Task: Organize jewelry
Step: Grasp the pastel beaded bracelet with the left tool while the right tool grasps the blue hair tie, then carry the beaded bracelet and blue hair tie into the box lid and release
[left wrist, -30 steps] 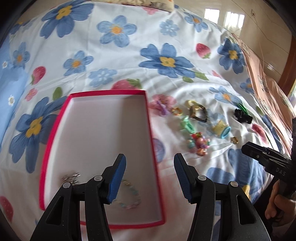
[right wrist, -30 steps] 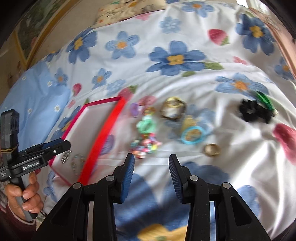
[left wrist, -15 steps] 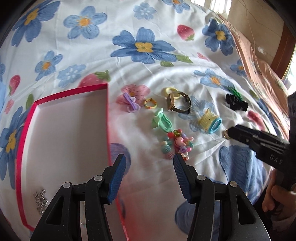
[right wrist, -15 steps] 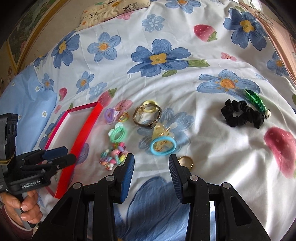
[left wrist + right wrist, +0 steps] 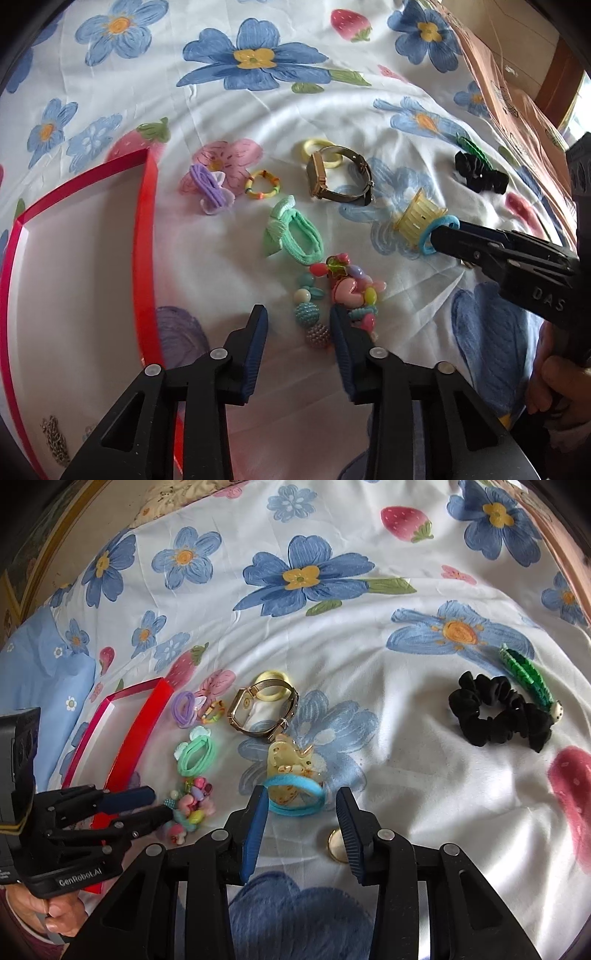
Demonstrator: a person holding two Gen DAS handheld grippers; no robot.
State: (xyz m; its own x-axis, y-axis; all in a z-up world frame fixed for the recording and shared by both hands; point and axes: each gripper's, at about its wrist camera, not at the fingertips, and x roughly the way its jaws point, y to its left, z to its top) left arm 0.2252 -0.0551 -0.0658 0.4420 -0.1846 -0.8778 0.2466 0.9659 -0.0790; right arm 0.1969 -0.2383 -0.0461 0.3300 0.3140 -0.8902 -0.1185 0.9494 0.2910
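Colourful bead bracelet (image 5: pixel 334 295) bunched on sheet beside red tray (image 5: pixel 146 236).

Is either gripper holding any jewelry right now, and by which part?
No. The left gripper straddles the beaded bracelet, jaws just closing, not yet clamped; the right gripper is empty.

Your left tongs (image 5: pixel 295 325) are black moulded plastic frames with triangular cut-outs, round silver screw heads at the pivots, and two ribbed dark-blue pads (image 5: pixel 255 350) lining the inner faces. Your right tongs (image 5: pixel 301 808) are built the same way: black arms, silver screws, ribbed blue pads (image 5: pixel 349 827). Seen from the other camera, the right body carries raised "DAS" lettering, and the left body a white "GenRobot.AI" label with a yellow band on its block. A dark maroon sleeve cuff (image 5: pixel 18 934) covers your left wrist.
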